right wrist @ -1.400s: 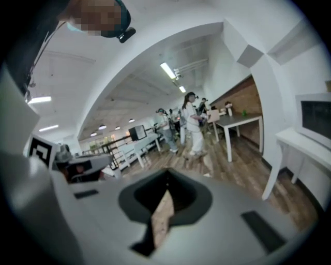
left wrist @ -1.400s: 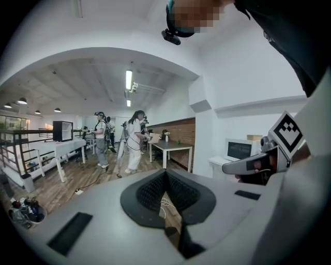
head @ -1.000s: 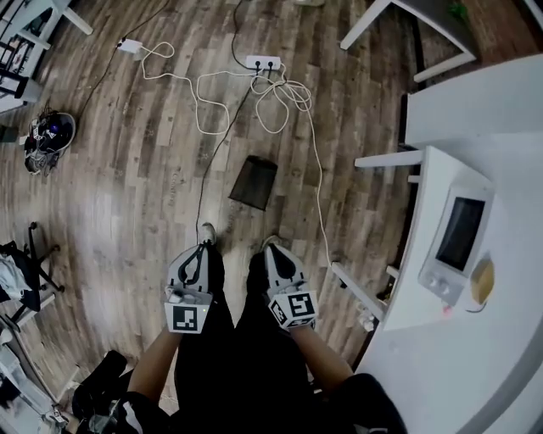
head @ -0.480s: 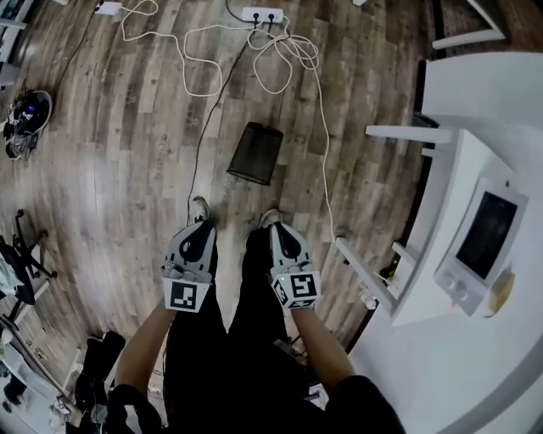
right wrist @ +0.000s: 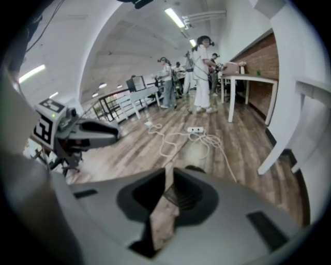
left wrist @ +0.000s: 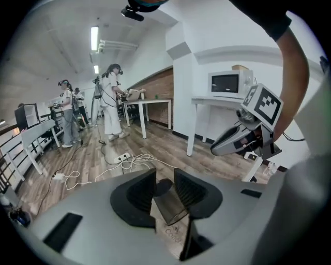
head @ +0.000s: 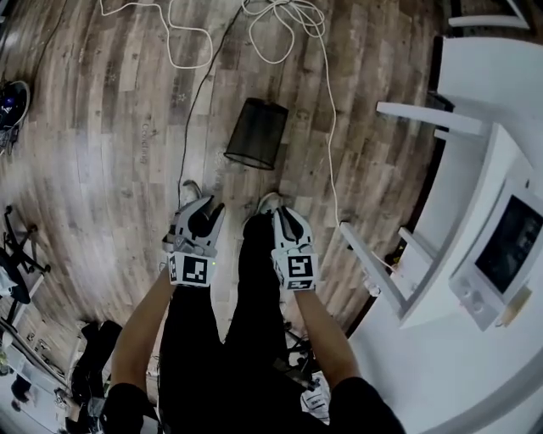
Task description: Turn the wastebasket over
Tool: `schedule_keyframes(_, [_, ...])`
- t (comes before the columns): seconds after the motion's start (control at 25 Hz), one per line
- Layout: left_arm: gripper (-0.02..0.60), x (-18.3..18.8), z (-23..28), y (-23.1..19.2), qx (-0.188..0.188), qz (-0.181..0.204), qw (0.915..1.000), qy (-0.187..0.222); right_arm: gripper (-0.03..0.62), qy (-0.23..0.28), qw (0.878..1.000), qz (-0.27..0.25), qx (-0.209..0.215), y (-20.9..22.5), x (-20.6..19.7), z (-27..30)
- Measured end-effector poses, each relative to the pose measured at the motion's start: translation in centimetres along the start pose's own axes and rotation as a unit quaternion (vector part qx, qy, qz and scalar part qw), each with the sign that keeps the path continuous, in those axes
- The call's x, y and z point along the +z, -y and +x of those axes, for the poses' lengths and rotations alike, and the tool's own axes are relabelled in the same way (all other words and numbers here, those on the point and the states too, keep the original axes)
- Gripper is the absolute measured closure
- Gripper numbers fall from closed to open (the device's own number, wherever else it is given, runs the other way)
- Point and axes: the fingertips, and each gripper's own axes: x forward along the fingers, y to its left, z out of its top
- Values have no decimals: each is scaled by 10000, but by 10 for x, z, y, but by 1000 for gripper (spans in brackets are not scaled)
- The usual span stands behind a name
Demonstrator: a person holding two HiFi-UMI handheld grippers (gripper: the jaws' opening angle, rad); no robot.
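Observation:
A black mesh wastebasket [head: 256,133] sits on the wooden floor just beyond the person's shoes. My left gripper [head: 206,212] hangs over the left leg, short of the basket and apart from it. Its jaws are opening, with nothing pressed between them. In the left gripper view the dark basket [left wrist: 169,204] shows farther off through the gap between the jaws [left wrist: 164,190]. My right gripper [head: 284,214] is over the right leg, also short of the basket, shut and empty. In the right gripper view only a thin slit of floor shows between its jaws [right wrist: 168,182].
White cables [head: 288,21] loop across the floor beyond the basket. A white table frame [head: 377,271] and a counter with a microwave [head: 501,254] stand at the right. Dark gear [head: 8,102] lies at the far left. People [left wrist: 111,101] stand in the background.
Both grippers have dropped toward the floor and come nearer the wastebasket. The left jaws, closed before, now stand apart. The right jaws stay closed.

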Motion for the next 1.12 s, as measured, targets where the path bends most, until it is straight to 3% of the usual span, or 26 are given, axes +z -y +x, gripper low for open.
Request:
schedule_keyframes(0.16, [442,-33,25,13,-198,346,9990,-186,494,-445,9987,-226,125,0,-43,25])
schedule_keyframes(0.44, [442,-93,86,27,-440,1148,9907,-580,467,-1019,9921,-727,23,19,-108,71])
schedule_keyframes(0.76, [442,-137,129,47,-599,1276,9864,-843,462,-1570,9779,-1384,-45,41,-171,119])
schedule_keyframes(1.12, [442,-138,134,57,-506,1235,9883,-742,453,-2149,9492,-2298,-65,75,-219,157])
